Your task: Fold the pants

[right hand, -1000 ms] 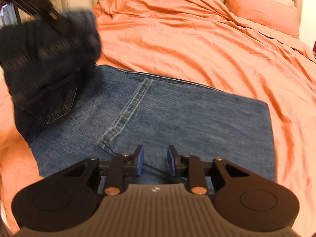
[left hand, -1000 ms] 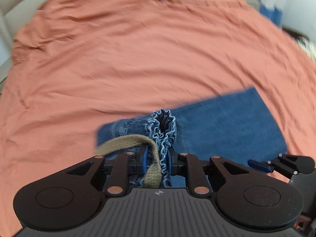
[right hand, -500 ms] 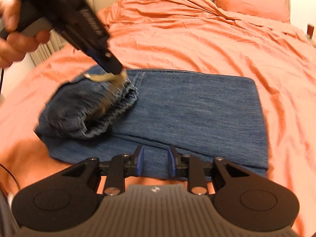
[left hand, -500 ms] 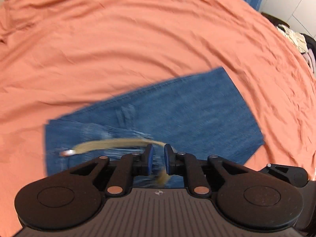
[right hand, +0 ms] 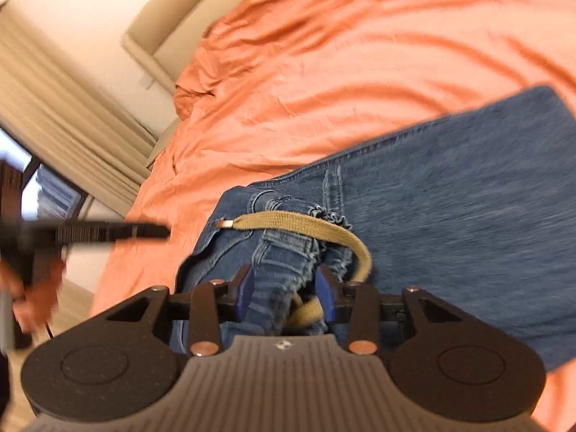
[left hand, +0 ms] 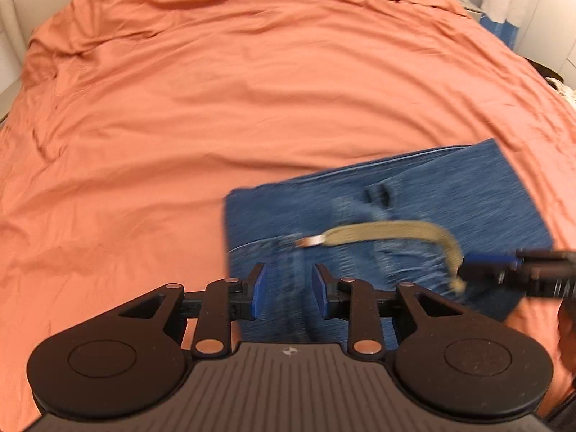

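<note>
Blue denim pants [left hand: 414, 208] lie folded on the orange bed cover, also in the right wrist view [right hand: 450, 198]. A tan drawstring [left hand: 388, 232] with a metal tip lies across the gathered waistband [right hand: 288, 248]. My left gripper [left hand: 286, 291] is open and empty over the pants' left edge. My right gripper [right hand: 284, 293] is open, with its jaws on either side of the waistband bunch and the drawstring [right hand: 306, 225]. The right gripper's tip also shows in the left wrist view [left hand: 504, 262].
The orange bed cover [left hand: 216, 90] spreads wide to the left and beyond the pants. A beige headboard [right hand: 169, 18] and curtains [right hand: 64, 108] stand past the bed's edge. The left gripper [right hand: 108, 232] and the hand holding it show at the left of the right wrist view.
My left gripper has let go of the waistband and drawn off to the left. My right gripper has swung over and now straddles the waistband bunch.
</note>
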